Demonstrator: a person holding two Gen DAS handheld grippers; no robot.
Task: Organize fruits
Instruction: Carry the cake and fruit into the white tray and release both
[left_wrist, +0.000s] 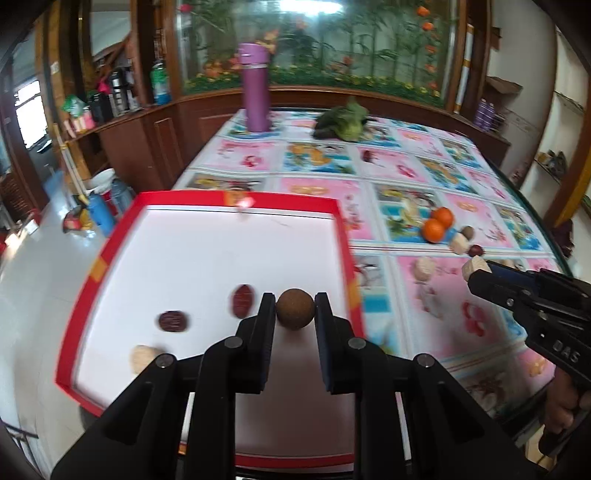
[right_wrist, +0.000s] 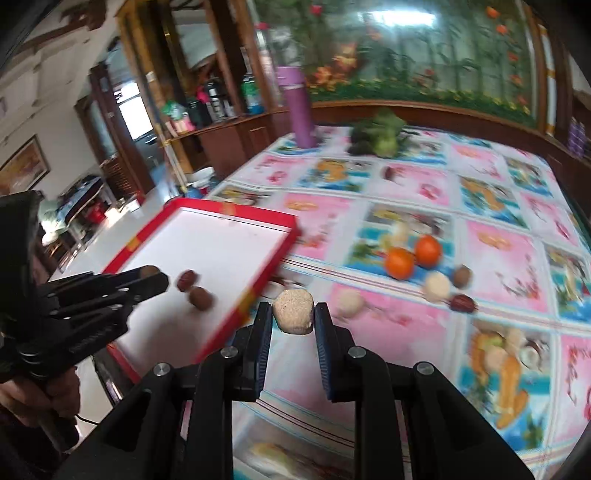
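Observation:
My left gripper (left_wrist: 295, 300) is shut on a brown round fruit (left_wrist: 295, 308) and hangs over the red-rimmed white tray (left_wrist: 343, 236). Two dark red dates (left_wrist: 243, 301) and a beige lump (left_wrist: 142, 358) lie in the tray. My right gripper (right_wrist: 293, 309) is shut on a beige lump (right_wrist: 293, 312) above the tablecloth, just right of the tray's rim (right_wrist: 258, 284). The left wrist view has the right gripper (left_wrist: 476, 275) at the right edge, and the right wrist view has the left gripper (right_wrist: 155, 278) over the tray. Two oranges (right_wrist: 399, 263) sit on the cloth.
Near the oranges lie beige lumps (right_wrist: 437, 286), a brown fruit (right_wrist: 462, 277) and a date (right_wrist: 461, 302). Another date (right_wrist: 389, 171) lies farther back. A purple bottle (left_wrist: 254, 88) and leafy greens (left_wrist: 343, 123) stand at the table's far end. The tray overhangs the table's left edge.

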